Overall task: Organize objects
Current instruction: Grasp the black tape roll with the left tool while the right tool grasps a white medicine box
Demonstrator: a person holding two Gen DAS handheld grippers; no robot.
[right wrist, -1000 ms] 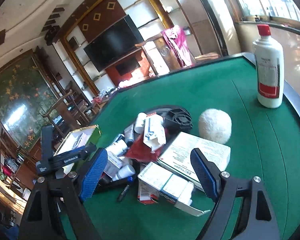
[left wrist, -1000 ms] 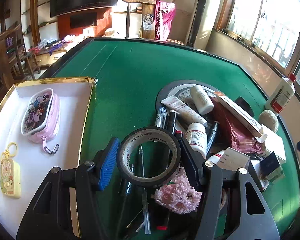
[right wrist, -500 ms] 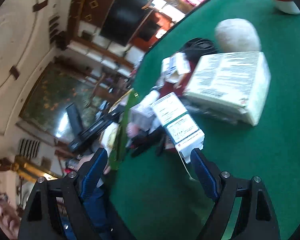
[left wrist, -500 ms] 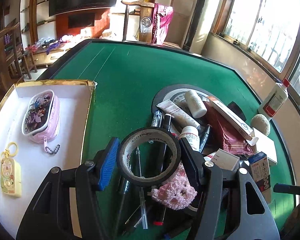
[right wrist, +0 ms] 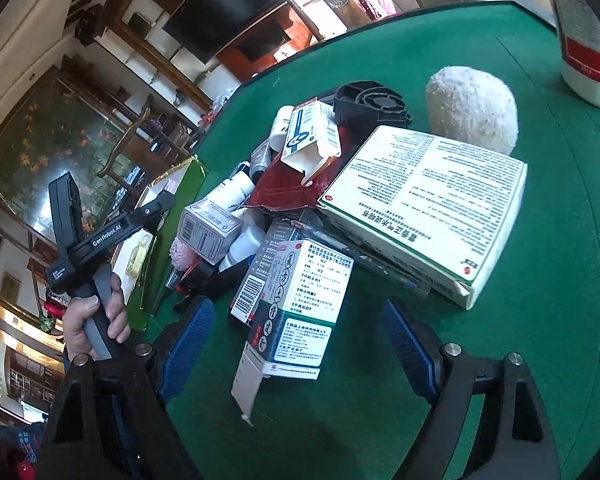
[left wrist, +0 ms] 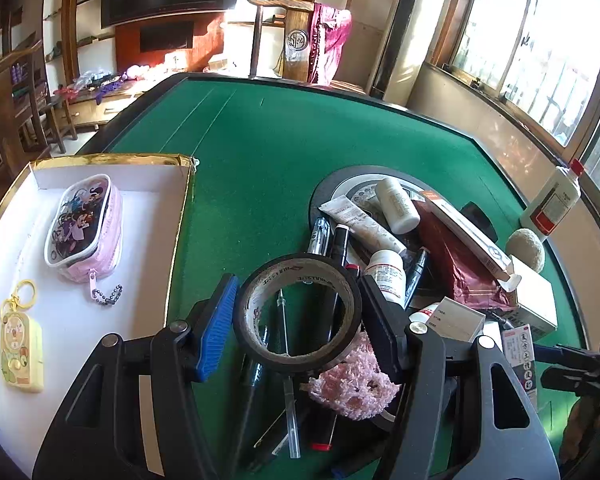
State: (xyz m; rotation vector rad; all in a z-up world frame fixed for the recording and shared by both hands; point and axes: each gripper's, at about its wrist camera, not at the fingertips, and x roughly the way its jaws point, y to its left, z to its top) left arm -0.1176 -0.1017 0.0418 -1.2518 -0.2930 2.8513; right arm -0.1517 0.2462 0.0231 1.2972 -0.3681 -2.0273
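My left gripper (left wrist: 298, 312) is shut on a black tape roll (left wrist: 296, 266), held above a pile of pens, tubes and small bottles on the green table (left wrist: 260, 152). A fuzzy pink thing (left wrist: 352, 388) lies just under the roll. To the left stands a white box with a gold rim (left wrist: 100, 320), holding a pink cartoon pouch (left wrist: 84, 228) and a yellow keychain (left wrist: 20, 348). My right gripper (right wrist: 300, 344) is open, low over the felt. A small green-and-white medicine box (right wrist: 304, 300) lies between its blue pads (right wrist: 188, 340) without touching them.
A large white printed box (right wrist: 428, 204), a fluffy white ball (right wrist: 472, 108), a black fan (right wrist: 372, 104) and a maroon pouch (right wrist: 288, 188) crowd the pile. A white bottle with a red label (right wrist: 584, 40) stands at the table's right edge. A hand (right wrist: 96, 320) grips the left gripper's handle.
The right gripper has sunk and tipped down toward the pile, so the small medicine box now lies between its fingers. The left gripper holds still with the tape roll.
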